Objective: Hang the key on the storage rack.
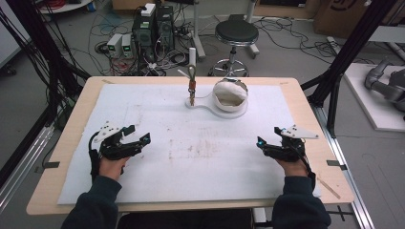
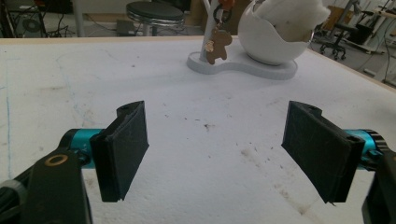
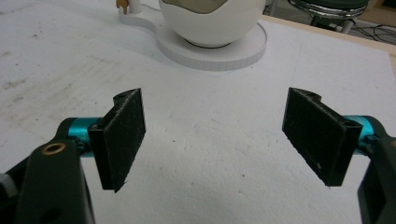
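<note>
Left hand-held gripper (image 1: 138,133) and right hand-held gripper (image 1: 267,137) are held spread and empty over the white-padded wooden counter (image 1: 157,191). White egg-shaped bowl on its flat white stand (image 1: 230,98) is seen at the far centre.

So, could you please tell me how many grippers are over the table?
2: the left gripper at the mat's left side, the right gripper at its right, both open and holding nothing.

Bowl (image 1: 229,97) on stand base (image 1: 205,106) at mat (image 1: 191,157) far edge; keychain (image 1: 192,86), apparently on post, left of bowl.
</note>
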Motion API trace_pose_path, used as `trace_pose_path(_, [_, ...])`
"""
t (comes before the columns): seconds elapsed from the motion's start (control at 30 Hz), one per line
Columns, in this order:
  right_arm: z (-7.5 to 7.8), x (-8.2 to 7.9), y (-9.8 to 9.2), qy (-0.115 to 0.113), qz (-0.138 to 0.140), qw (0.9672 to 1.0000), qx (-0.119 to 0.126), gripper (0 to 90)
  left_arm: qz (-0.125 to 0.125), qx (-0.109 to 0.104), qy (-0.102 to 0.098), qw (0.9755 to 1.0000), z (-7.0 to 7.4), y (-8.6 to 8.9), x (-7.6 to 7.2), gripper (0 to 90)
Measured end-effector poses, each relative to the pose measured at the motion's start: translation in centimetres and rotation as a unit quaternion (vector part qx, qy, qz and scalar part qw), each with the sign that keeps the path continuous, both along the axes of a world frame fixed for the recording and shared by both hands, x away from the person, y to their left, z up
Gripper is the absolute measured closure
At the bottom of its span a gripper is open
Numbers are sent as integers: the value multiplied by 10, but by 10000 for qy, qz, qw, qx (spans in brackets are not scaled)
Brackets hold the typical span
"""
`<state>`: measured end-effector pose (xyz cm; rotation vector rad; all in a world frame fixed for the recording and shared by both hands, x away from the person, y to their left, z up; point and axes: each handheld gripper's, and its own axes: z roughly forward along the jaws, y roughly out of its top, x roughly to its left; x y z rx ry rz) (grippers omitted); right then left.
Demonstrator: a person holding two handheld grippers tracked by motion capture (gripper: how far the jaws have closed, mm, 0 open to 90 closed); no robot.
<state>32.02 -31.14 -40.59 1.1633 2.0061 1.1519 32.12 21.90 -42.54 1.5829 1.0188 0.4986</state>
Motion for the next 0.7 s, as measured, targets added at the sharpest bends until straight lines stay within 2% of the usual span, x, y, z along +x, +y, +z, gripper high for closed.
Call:
trace_pose_path(0.2, [-2,1,-3,9,-94,9998,-188,217,-30,-6,-16,10000,0,-1,1,220])
trace_pose_path(0.7, [-3,2,-3,25,-117,9998,-185,218,0,-12,34,10000,-1,-1,1,220])
